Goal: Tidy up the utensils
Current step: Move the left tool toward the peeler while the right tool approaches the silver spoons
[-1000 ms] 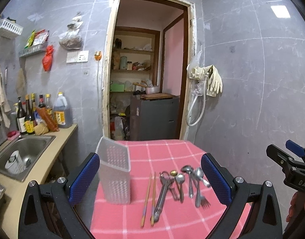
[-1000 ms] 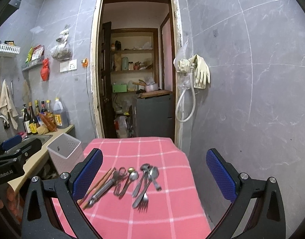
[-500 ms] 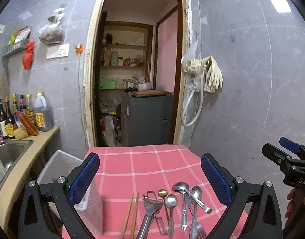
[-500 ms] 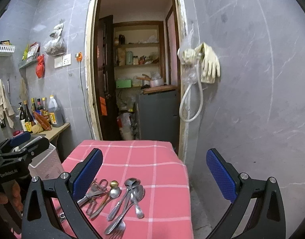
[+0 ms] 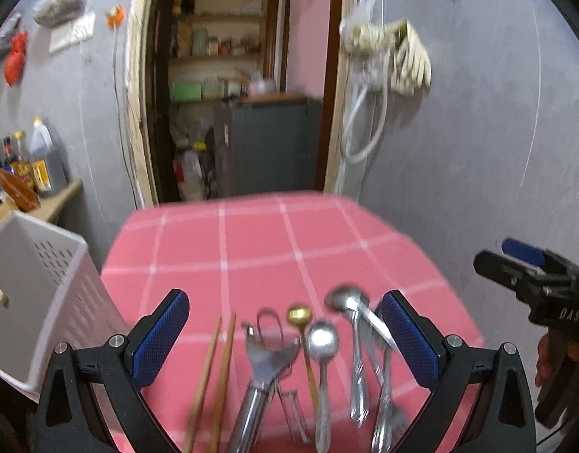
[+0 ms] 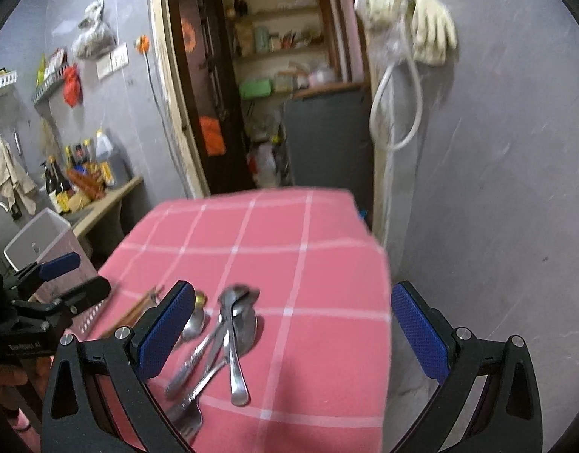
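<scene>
Several utensils lie in a row on the pink checked tablecloth (image 5: pixel 251 241): wooden chopsticks (image 5: pixel 213 373), a metal peeler (image 5: pixel 263 377), a gold-headed spoon (image 5: pixel 299 315), steel spoons (image 5: pixel 321 339) and a fork (image 5: pixel 387 415). A white perforated utensil holder (image 5: pixel 32 294) stands at the table's left edge. My left gripper (image 5: pixel 285 336) is open and empty, low over the utensils. My right gripper (image 6: pixel 293 324) is open and empty above the spoons (image 6: pixel 236 324) and fork (image 6: pixel 187 415). The holder also shows in the right wrist view (image 6: pixel 40 241).
A counter with bottles (image 5: pixel 28 173) stands left of the table. An open doorway (image 5: pixel 244 87) leads to a pantry with a grey cabinet (image 5: pixel 266 143). Rubber gloves and a hose (image 6: pixel 414 37) hang on the grey wall at right. The table's right edge (image 6: pixel 383 302) drops to the floor.
Both grippers have moved forward and down toward the utensils, which now lie between the fingers. The holder has shifted to the left edge of the left wrist view.
</scene>
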`<state>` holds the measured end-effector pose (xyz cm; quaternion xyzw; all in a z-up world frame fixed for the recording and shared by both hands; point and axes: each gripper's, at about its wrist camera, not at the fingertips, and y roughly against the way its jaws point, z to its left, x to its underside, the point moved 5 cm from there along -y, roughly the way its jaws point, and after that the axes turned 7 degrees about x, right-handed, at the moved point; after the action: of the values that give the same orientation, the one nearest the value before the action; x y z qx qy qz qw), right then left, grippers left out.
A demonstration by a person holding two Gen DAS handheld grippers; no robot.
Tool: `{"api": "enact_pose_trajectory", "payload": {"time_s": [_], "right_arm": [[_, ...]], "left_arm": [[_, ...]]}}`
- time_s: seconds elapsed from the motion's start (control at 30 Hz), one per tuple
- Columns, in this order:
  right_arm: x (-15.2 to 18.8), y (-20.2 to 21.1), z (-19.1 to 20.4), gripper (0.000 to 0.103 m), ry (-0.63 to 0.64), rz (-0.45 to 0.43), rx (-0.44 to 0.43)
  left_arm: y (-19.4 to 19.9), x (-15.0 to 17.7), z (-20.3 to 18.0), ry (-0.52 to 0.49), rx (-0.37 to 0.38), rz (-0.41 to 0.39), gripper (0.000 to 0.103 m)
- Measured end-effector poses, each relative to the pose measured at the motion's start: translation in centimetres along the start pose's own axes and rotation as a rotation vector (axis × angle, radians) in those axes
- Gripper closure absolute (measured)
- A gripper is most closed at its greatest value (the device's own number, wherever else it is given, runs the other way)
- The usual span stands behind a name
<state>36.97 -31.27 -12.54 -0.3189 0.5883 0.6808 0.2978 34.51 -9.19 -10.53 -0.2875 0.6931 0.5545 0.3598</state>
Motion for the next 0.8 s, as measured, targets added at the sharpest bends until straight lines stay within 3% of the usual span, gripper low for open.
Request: {"api": "enact_pose_trajectory", "payload": {"time_s": [0.13,0.27,0.33,0.43,0.63,0.8], "right_arm": [[1.8,-2.4,0.2,0.002,0.001,0.07,-0.076],[2.9,-4.9,0.9,0.023,0.008,0.141,-0.171],[3.5,-6.0,1.3,0.032,0.009,0.176,-0.206],[4.3,-7.8,2.2,0.046,0.015,0.229,-0.25],[5.0,-9.2,3.3,0.067,0.022,0.258,-0.295],[5.1,-10.2,3.4,0.072,-0.01,0.28,-0.31]], "left_arm": [[-1.7,1.6,0.3,0.006,0.002,0.095,0.006],[-3.0,3.0,0.9,0.02,0.009,0.18,0.02],[-3.6,3.8,1.3,0.045,0.023,0.224,0.036],[-4.5,4.8,2.3,0.099,0.042,0.29,0.049],[-5.1,6.0,2.8,0.139,0.06,0.367,0.061],[-5.5,6.1,2.9,0.15,0.082,0.415,0.068]]}}
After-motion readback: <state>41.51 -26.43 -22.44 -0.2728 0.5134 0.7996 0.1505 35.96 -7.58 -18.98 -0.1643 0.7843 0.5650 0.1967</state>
